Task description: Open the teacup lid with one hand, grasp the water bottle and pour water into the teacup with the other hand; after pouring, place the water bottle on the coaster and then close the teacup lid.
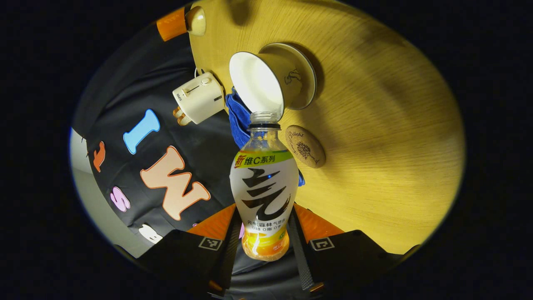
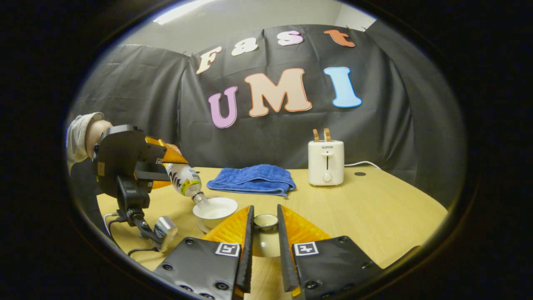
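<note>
Left gripper (image 1: 265, 243) fingers clamp the water bottle (image 1: 264, 191) at its lower body, one finger on each side; bottle is uncapped and tipped so its mouth sits right at the rim of the teacup (image 1: 266, 81). Teacup is lidless, white inside, on its saucer (image 1: 310, 77) on the tabletop (image 1: 395, 137). Coaster (image 1: 305, 146) lies bare on the tabletop just beside the saucer, bottle neck close to it in the left gripper view. Right gripper (image 2: 265, 233) fingers are narrow and pinch the teacup lid (image 2: 265, 227) by its knob, lid held off the cup, near it. In the right gripper view the left gripper (image 2: 125, 162) is farther off with a hand and sleeve (image 2: 83, 135) behind it, bottle (image 2: 185, 181) angled down into the teacup (image 2: 215, 210). Blue towel (image 2: 252, 179) folded behind the cup; white toaster (image 2: 326, 162) with two slices up stands well apart from the cup, cord trailing off.
</note>
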The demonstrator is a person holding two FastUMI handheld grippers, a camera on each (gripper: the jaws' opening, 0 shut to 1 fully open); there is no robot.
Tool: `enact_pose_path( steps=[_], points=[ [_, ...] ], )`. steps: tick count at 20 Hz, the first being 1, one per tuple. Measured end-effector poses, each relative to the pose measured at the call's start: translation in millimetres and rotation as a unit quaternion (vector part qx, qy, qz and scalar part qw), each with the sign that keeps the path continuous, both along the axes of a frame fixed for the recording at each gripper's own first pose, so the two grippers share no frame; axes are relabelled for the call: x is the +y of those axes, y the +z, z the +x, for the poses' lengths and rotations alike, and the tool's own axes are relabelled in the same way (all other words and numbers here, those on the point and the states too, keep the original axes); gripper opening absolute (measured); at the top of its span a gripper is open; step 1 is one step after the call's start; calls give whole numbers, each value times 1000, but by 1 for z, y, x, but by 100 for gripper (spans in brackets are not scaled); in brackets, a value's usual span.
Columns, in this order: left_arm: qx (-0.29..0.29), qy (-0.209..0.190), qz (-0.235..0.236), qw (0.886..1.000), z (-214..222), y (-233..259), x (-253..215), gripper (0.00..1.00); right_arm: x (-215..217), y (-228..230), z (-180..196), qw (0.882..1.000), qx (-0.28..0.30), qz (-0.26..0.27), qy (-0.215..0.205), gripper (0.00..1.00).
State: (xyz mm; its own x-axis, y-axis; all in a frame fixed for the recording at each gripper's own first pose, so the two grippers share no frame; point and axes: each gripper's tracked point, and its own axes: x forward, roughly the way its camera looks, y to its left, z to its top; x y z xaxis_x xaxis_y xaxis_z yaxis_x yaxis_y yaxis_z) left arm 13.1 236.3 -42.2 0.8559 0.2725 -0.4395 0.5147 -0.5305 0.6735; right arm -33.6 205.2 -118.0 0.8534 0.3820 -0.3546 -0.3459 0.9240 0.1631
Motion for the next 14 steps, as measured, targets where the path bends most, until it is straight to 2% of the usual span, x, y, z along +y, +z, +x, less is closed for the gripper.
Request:
enact_pose_path(
  steps=[11,14],
  points=[
    [-1,-7,-6,1000,-1,0,-2,61,-2,-2,-1,1000,2,-4,-2,32],
    [1,-7,-28,1000,0,-4,-4,61,-1,0,-1,1000,1,-5,-3,33]
  ],
)
